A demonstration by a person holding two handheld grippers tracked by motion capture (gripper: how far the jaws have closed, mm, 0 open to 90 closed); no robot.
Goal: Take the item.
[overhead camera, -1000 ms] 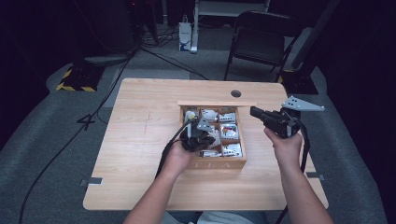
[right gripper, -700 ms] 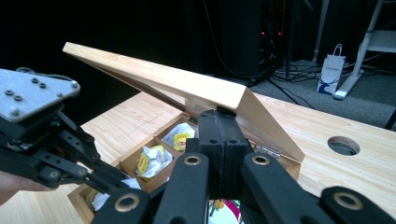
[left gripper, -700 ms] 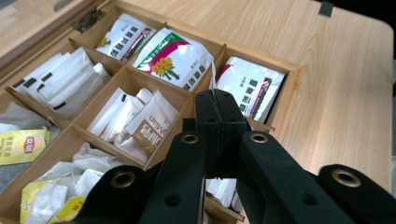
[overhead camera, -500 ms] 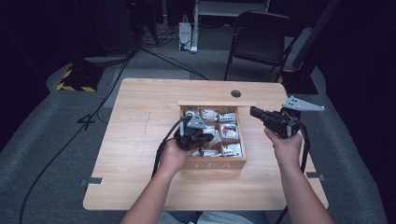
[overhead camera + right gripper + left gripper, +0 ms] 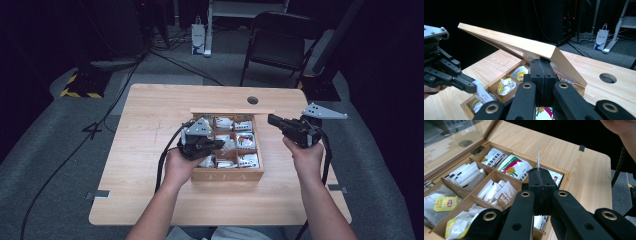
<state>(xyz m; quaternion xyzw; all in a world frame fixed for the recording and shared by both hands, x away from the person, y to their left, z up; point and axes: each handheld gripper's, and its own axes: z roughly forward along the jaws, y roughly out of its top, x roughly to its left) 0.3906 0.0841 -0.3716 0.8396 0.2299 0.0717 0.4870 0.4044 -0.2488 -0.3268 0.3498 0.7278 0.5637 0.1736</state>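
Note:
A wooden tea box (image 5: 227,175) stands mid-table, its compartments holding several tea packets. Its lid (image 5: 232,111) is raised at the far side. My left gripper (image 5: 220,144) hovers over the box's left-middle compartments and is shut on a white tea packet (image 5: 481,94). In the left gripper view the packet's thin edge (image 5: 538,160) pokes up above the closed jaws. My right gripper (image 5: 272,120) is shut at the box's far right corner. In the right gripper view its tips (image 5: 541,62) meet the end of the tilted lid (image 5: 511,42).
A round cable hole (image 5: 252,100) sits in the table behind the box. Beyond the table stand a folding chair (image 5: 280,40) and a white bag (image 5: 199,37), and cables run across the floor. Bare wood lies left of the box.
My left gripper has lifted a little above the box's left compartments with the packet in it. The right gripper and the lid have stayed put.

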